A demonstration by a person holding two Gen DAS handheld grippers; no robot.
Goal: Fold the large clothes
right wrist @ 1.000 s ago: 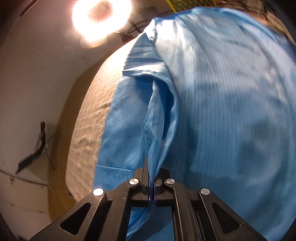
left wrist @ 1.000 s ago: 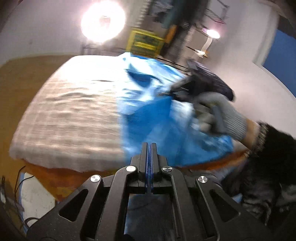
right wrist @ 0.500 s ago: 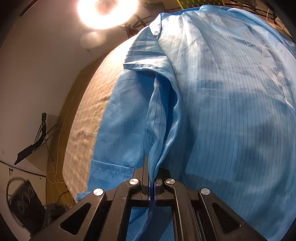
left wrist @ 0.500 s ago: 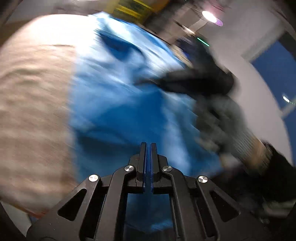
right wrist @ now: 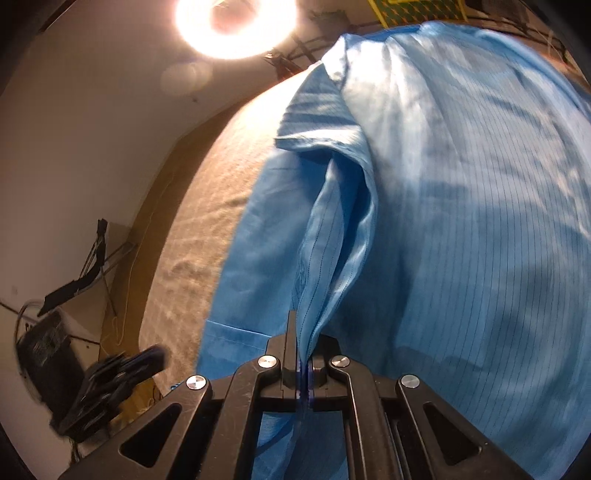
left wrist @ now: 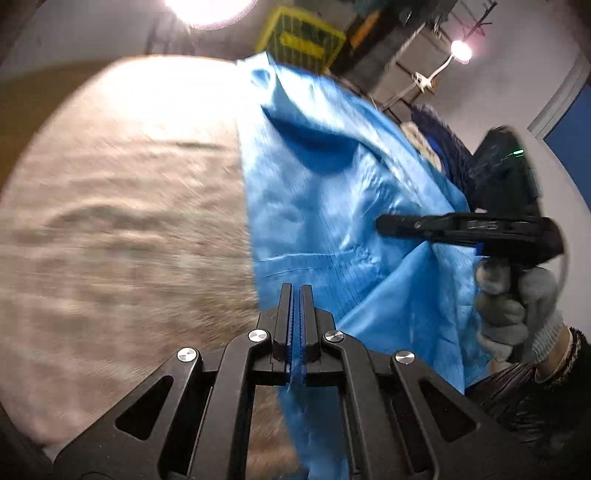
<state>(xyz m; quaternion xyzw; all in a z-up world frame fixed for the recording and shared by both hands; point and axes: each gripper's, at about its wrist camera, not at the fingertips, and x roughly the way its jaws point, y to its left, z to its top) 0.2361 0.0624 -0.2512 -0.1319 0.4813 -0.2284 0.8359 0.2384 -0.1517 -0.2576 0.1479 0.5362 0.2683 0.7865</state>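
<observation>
A large light-blue pinstriped garment [left wrist: 332, 206] lies on the right half of a beige cloth-covered table [left wrist: 122, 206]. My left gripper [left wrist: 294, 295] is shut on the garment's near edge, with blue cloth hanging down between its fingers. My right gripper [right wrist: 301, 332] is shut on a raised fold of the garment [right wrist: 461, 206]; the fold runs up to a turned-over flap [right wrist: 317, 125]. In the left wrist view the right gripper [left wrist: 384, 223] reaches in from the right over the cloth, held by a gloved hand [left wrist: 513, 314]. In the right wrist view the left gripper [right wrist: 155, 360] shows blurred at lower left.
The table's beige cover [right wrist: 192, 236] lies bare left of the garment. A bright ring lamp [right wrist: 236, 22] stands behind the table. A yellow crate [left wrist: 303, 40] and shelving are at the back. Cables and dark equipment [right wrist: 44, 350] sit on the floor at the left.
My left gripper has swung with the garment's edge, and its view has settled over the table. My right gripper keeps its hold on the fold. The left gripper has come into the right wrist view.
</observation>
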